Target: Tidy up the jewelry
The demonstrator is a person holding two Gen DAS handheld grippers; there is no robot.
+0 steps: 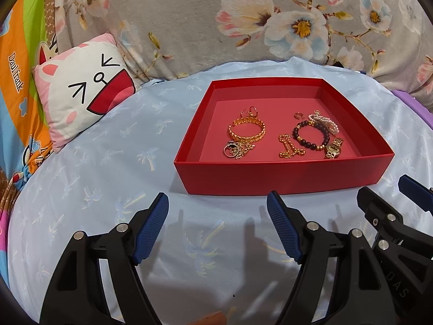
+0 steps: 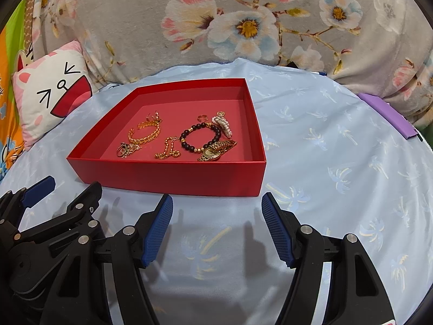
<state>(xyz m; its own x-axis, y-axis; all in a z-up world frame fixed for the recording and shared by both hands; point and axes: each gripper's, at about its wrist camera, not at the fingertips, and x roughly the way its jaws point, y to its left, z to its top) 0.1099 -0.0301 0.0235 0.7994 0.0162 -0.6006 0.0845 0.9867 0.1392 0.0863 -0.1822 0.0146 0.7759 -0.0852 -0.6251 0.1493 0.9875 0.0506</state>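
Over the near edge of the blue sheet (image 1: 108, 162), we hold the left gripper (image 1: 217, 203) and right gripper (image 2: 217, 203) side by side, both spread wide and empty. Just beyond them sits the red tray (image 2: 167, 174). Toward its front wall lie a gold bangle (image 1: 246, 130), dark bead bracelet (image 2: 200, 138), gold watch (image 2: 215, 150) and pearls (image 1: 326, 123).

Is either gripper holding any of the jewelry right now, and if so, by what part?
Nothing is held. The left gripper and right gripper are both open over the sheet, short of the red box; the jewelry lies inside it.
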